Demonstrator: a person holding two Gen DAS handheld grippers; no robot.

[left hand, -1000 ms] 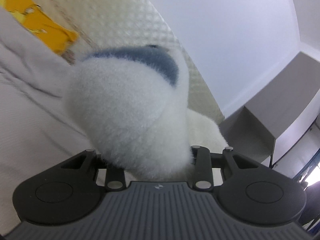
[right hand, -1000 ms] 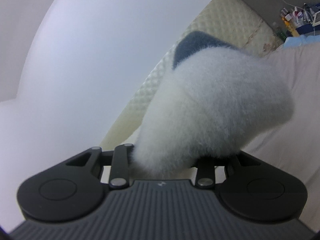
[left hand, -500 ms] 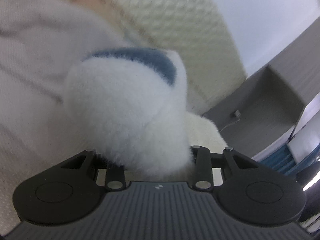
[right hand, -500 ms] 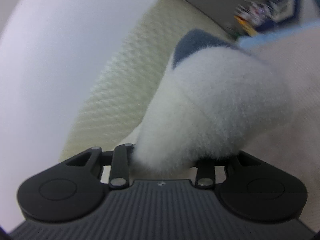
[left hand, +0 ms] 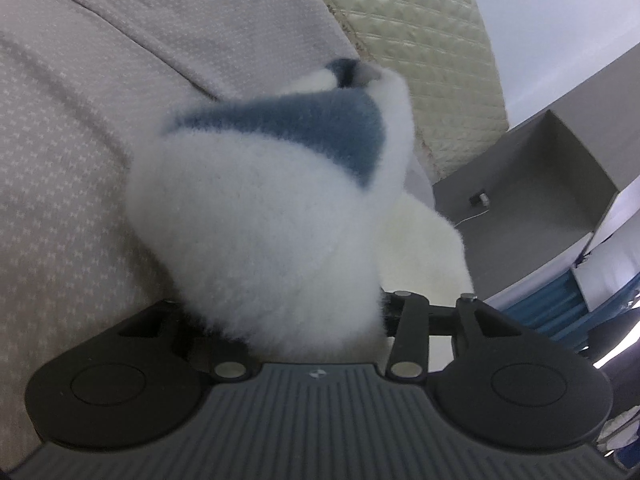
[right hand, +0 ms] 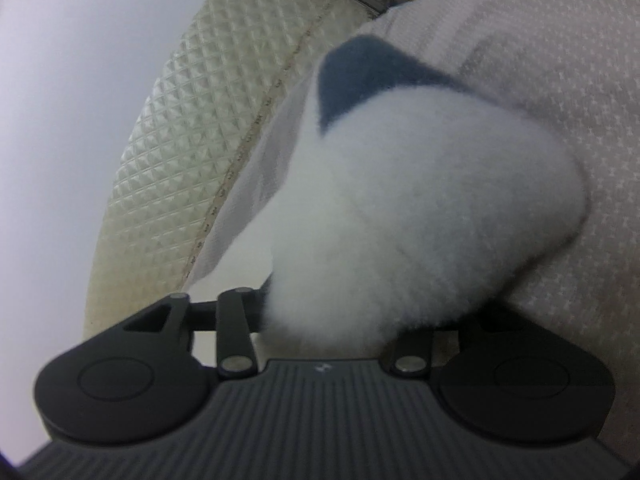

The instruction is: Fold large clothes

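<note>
Left wrist: fluffy white garment (left hand: 264, 220) with a blue patch bunched between the left gripper's (left hand: 288, 320) jaws, which have just been opening; grip unclear. Its bulk runs toward 1 o'clock over the grey bedspread (left hand: 80, 128); grey cabinet (left hand: 532, 200) at 3 o'clock.

Right wrist: same fleece (right hand: 420, 208) between the right gripper's (right hand: 332, 320) jaws, likewise just opening, hold unclear; it leans toward 12 o'clock. Quilted headboard (right hand: 192, 120) at 10 o'clock.

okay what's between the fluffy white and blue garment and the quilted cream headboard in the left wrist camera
In the left wrist view, only a fold of the pale grey patterned bedcover lies between the fluffy garment and the quilted headboard.
</note>
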